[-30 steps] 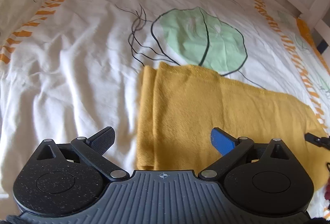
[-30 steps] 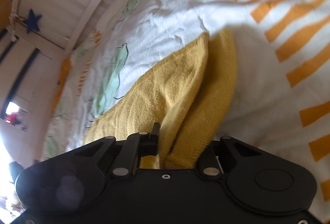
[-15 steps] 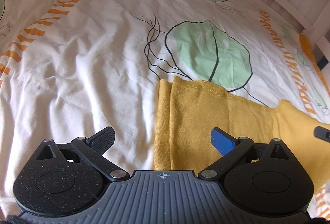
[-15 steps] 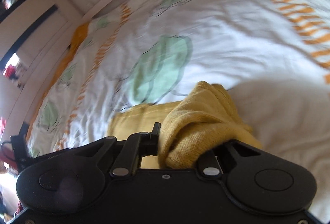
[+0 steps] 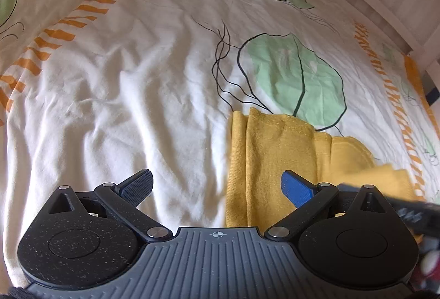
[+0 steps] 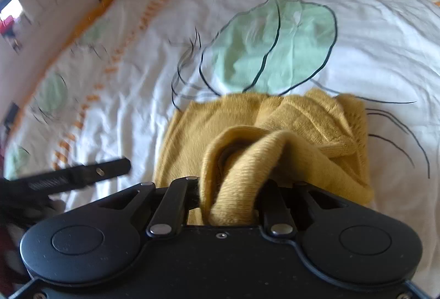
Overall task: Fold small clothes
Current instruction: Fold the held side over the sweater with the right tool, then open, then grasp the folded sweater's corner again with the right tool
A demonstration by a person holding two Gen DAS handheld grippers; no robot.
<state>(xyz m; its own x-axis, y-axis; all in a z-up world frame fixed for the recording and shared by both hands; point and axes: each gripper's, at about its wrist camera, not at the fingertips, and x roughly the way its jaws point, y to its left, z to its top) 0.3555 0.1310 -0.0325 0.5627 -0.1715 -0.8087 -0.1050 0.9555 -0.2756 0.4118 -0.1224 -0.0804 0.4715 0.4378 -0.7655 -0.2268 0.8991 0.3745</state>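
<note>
**Knit bunched in my right gripper, left one empty**

My right gripper (image 6: 229, 189) clamps a rolled wad of the garment (image 6: 308, 120), a mustard ribbed knit; its jaws have just been easing wider with cloth still between them. The rest lies in soft folds on the duvet (image 5: 137, 95), wrinkled white cotton with a green leaf print. My left gripper (image 5: 217, 186) hangs spread, nothing between its blue pads.
</note>
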